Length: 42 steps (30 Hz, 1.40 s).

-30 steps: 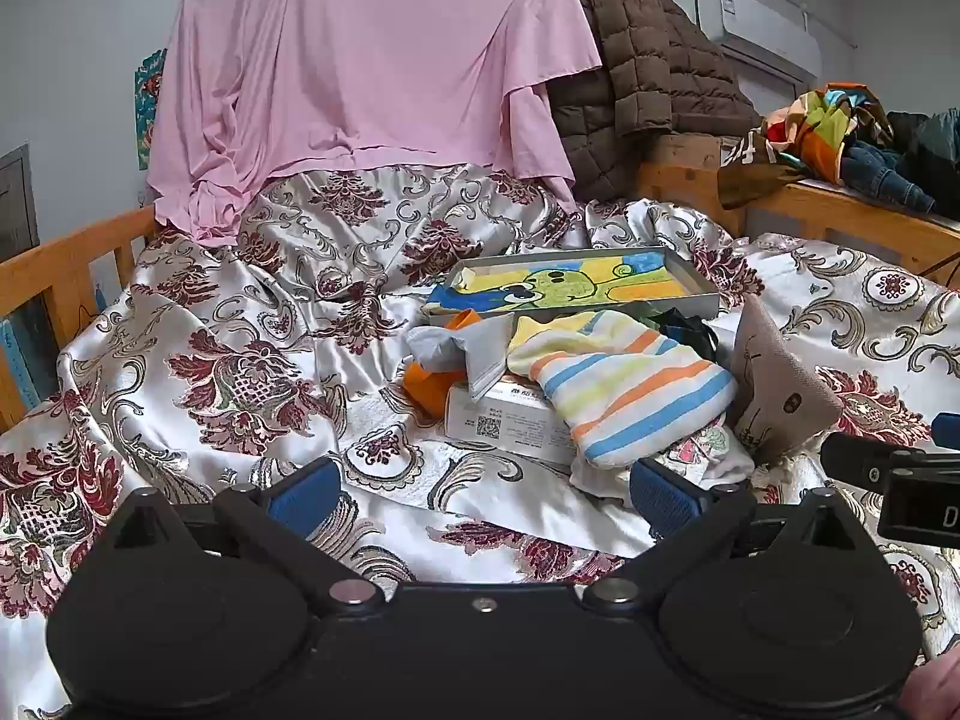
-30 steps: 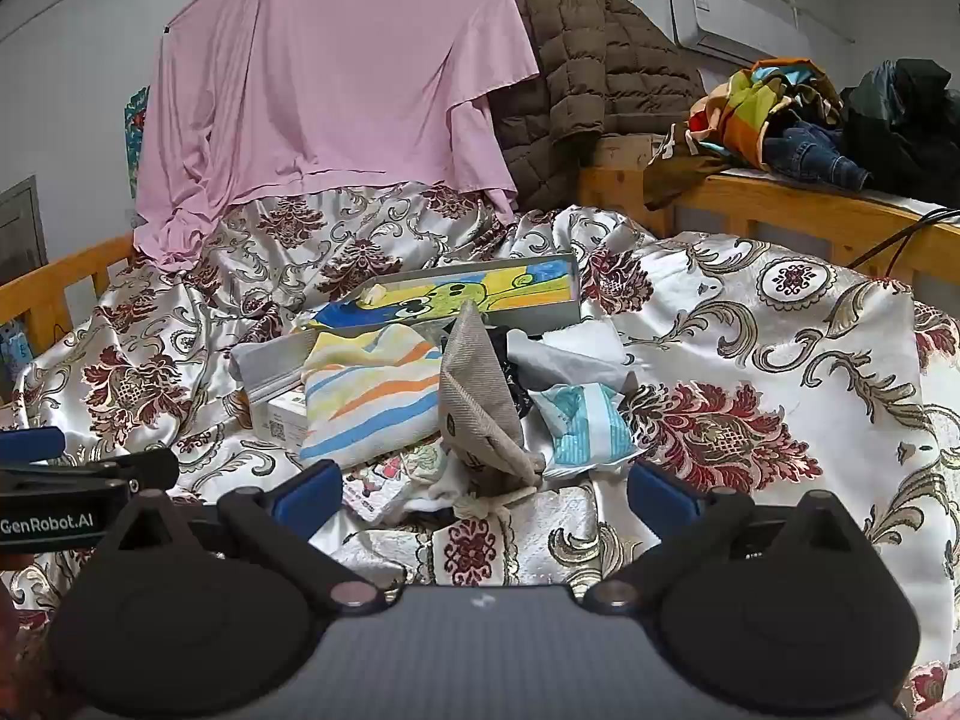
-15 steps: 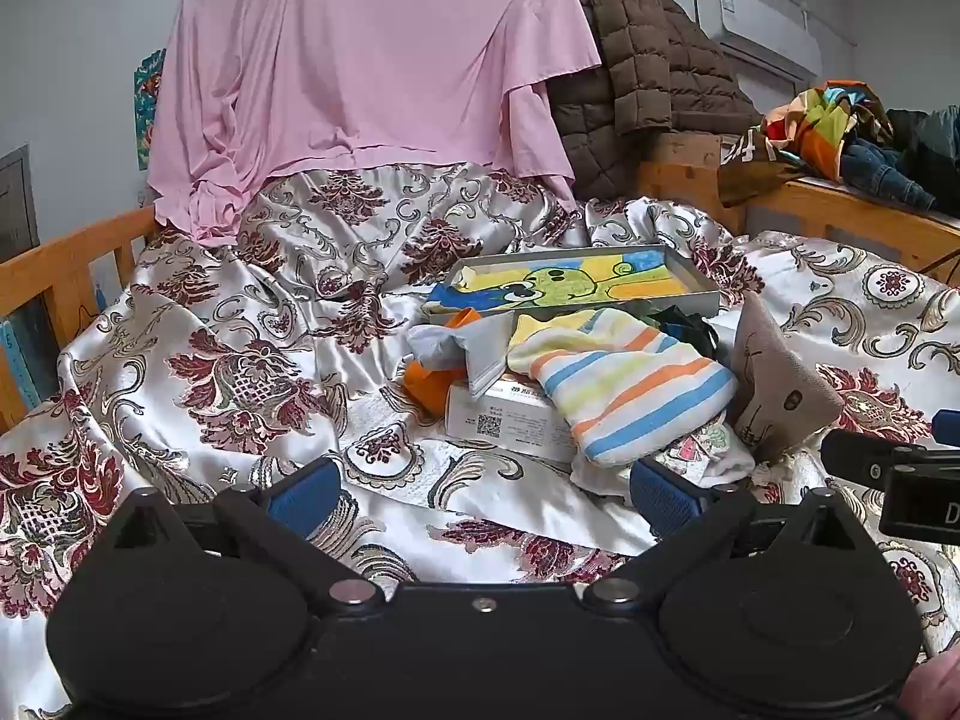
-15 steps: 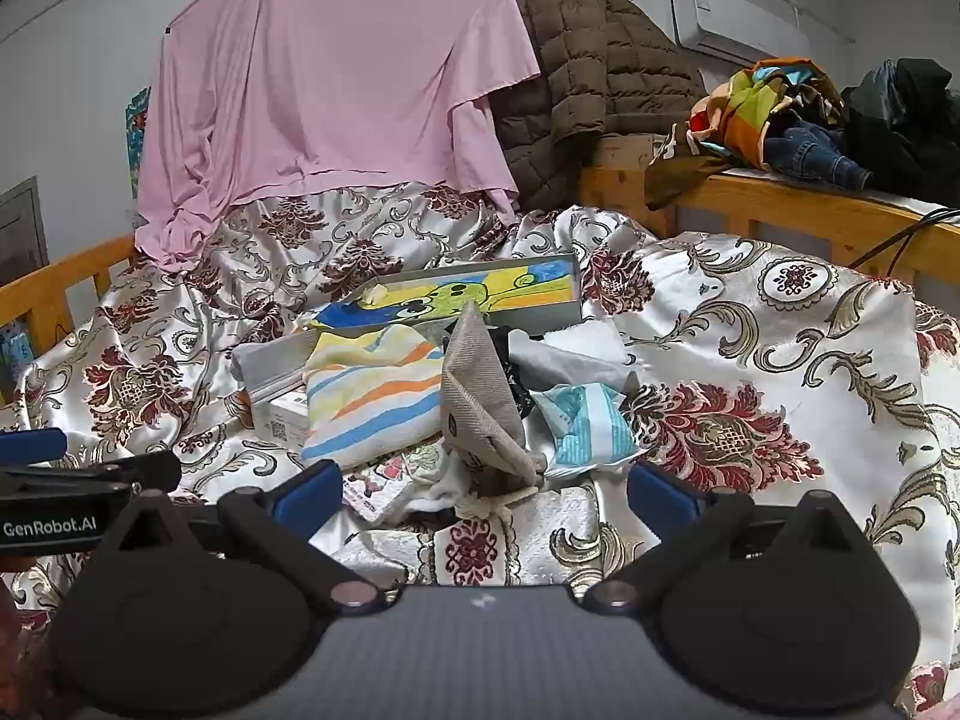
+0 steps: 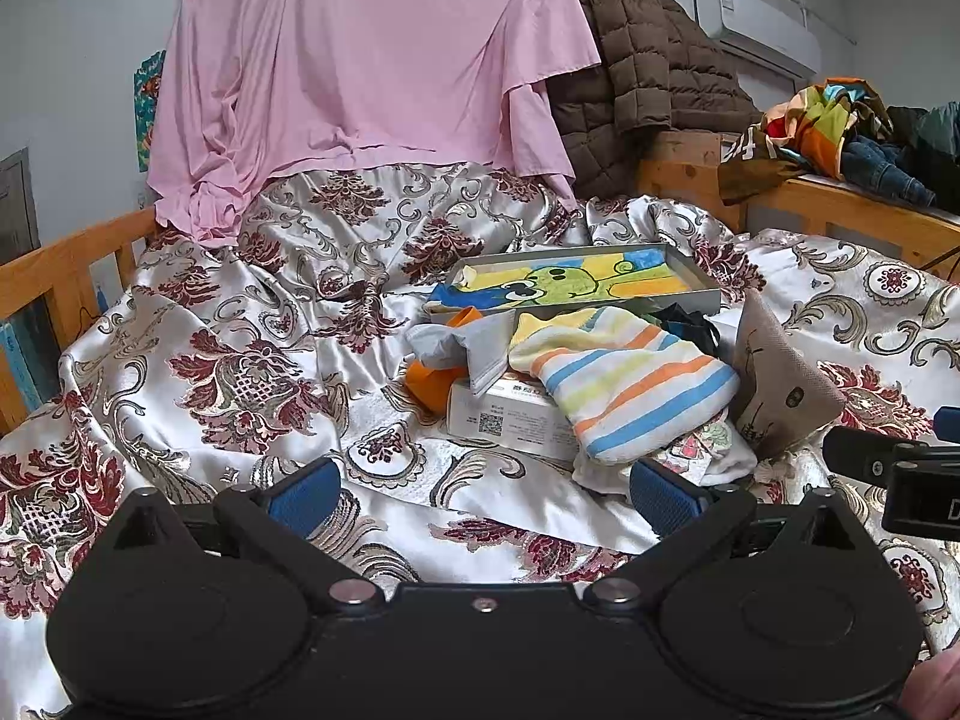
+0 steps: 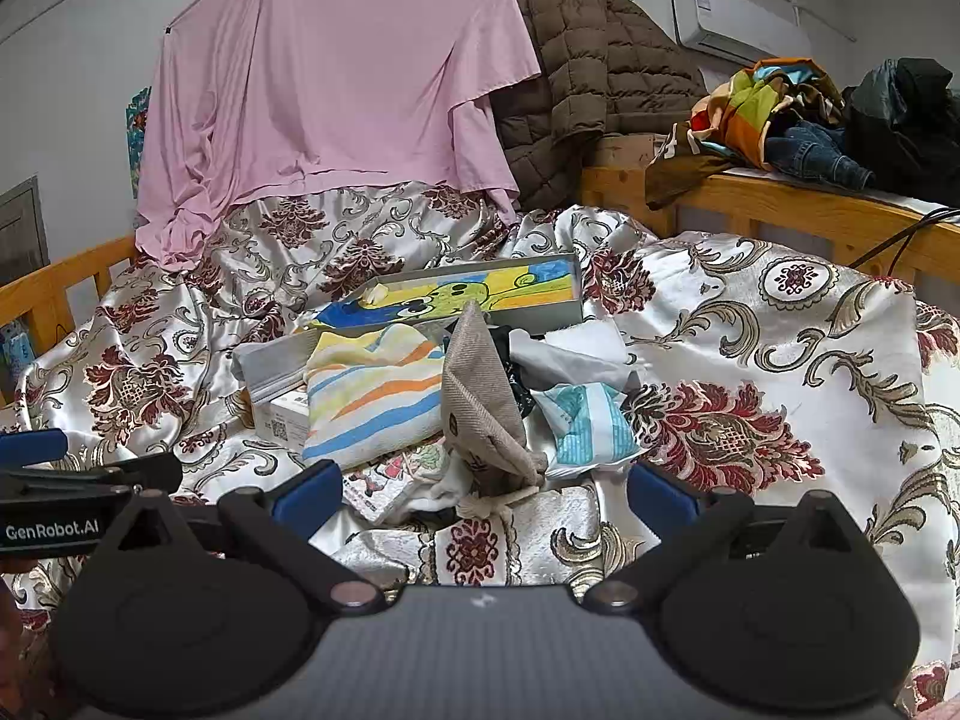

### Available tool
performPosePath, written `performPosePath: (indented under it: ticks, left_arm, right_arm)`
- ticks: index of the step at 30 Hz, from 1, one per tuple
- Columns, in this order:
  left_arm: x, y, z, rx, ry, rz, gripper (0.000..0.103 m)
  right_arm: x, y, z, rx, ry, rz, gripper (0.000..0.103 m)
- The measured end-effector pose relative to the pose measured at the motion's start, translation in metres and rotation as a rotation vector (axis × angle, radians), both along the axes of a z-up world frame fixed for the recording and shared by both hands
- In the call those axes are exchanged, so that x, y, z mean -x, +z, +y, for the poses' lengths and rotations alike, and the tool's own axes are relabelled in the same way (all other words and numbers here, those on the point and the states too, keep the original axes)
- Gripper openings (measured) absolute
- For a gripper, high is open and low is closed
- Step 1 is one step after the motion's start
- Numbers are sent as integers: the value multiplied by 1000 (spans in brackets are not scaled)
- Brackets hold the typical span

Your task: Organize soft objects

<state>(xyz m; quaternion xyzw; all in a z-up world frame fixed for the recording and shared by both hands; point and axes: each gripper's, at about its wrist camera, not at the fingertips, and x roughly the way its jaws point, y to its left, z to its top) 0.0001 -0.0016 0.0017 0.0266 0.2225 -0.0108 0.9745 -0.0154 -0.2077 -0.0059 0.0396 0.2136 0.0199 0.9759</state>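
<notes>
Both tongs [image 5: 480, 495] [image 6: 483, 492] apart, near striped cloth [image 5: 624, 381]

Both wrist cameras sit low over the floral satin bedspread [image 5: 252, 372], facing the hanging pink sheet [image 5: 372, 60]. The left views from further left; both share the nearby striped folded towel [image 5: 624, 384] [image 6: 372, 396].

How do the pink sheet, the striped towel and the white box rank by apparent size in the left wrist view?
1. pink sheet, although farthest away
2. striped towel
3. white box, partly hidden under the towel
</notes>
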Motion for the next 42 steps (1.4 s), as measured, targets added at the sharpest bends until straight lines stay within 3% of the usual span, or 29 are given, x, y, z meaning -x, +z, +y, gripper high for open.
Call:
performPosePath:
  ticks: [13,19,23,34,42]
  left_arm:
    - [-5,-4,6,-9,16,-4,102]
    - [-35,5,14,58,-15,23,102]
    - [-59,10,7,39,-93,37,102]
    - [-127,-1,-31,-149,-433,101,102]
    - [-170,-16,-45,-201,-572,169,100]
  right_arm:
    - [-7,2,-9,-57,-18,-17,103]
    - [-29,6,-15,-17,61,3,103]
    - [-44,6,-14,67,123,2,103]
    - [-79,-9,-9,152,242,21,102]
    - [-103,-18,-14,140,258,55,90]
